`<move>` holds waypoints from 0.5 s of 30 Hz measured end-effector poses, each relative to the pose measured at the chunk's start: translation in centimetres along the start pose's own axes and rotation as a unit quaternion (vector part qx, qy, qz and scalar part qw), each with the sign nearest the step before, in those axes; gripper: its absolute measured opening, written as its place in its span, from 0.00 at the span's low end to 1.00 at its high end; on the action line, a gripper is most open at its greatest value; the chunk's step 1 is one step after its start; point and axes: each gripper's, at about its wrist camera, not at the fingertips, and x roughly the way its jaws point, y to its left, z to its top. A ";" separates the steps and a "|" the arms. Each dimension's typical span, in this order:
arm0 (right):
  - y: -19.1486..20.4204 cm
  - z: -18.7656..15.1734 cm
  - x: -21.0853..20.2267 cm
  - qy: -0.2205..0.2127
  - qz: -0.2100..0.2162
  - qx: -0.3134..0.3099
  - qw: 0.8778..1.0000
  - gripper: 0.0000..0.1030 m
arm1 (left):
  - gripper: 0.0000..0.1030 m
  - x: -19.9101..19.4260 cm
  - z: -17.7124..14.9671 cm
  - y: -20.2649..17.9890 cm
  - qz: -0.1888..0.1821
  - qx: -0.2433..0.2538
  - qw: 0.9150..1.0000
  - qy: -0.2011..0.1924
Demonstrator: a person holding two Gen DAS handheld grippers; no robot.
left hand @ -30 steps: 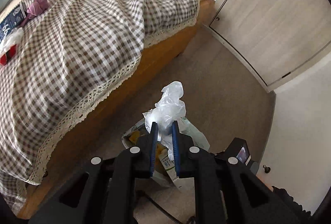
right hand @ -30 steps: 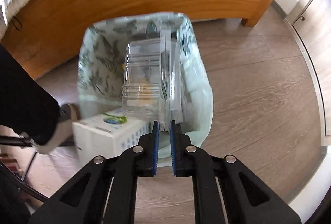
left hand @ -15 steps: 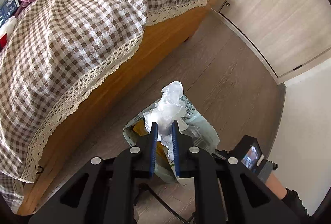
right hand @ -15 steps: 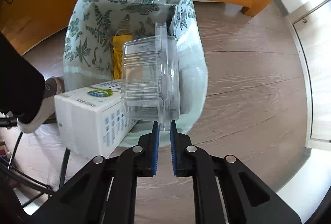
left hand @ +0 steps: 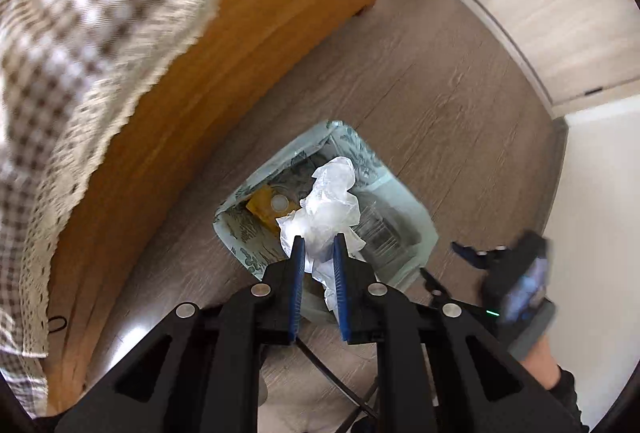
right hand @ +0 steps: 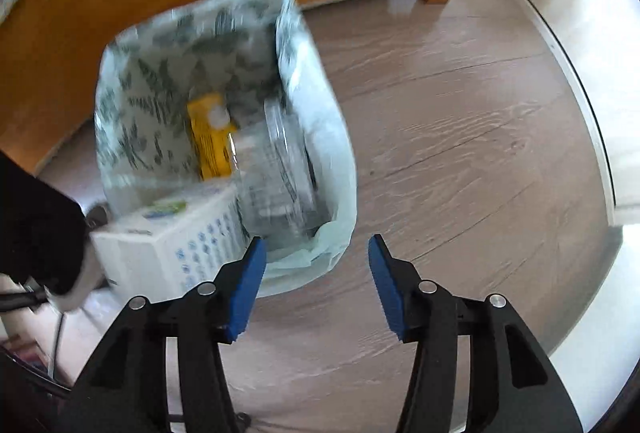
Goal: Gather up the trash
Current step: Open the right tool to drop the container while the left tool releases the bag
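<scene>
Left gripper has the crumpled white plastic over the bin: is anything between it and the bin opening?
Nothing visible blocks it. The left gripper holds the crumpled white plastic directly above the open lined bin. Inside, a yellow carton and a clear plastic container leave room. The right gripper, jaws opening with nothing between them, is off to the side.

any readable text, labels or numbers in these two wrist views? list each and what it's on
None can be read.
White carton beside the bin bag: green logo and rows of blue print, motion-blurred, unreadable.
Yellow packet inside the bag: dark print, too blurred to read.
Screen on the right gripper's handle, seen from the left wrist: lit, too small to read.
Crumpled plastic in the left gripper: no print visible.
</scene>
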 end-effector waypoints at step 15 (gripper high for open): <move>-0.4 0.6 -4.0 -0.048 0.039 0.083 0.995 0.55 | 0.40 9.4 1.4 -3.0 0.075 0.069 0.990 0.100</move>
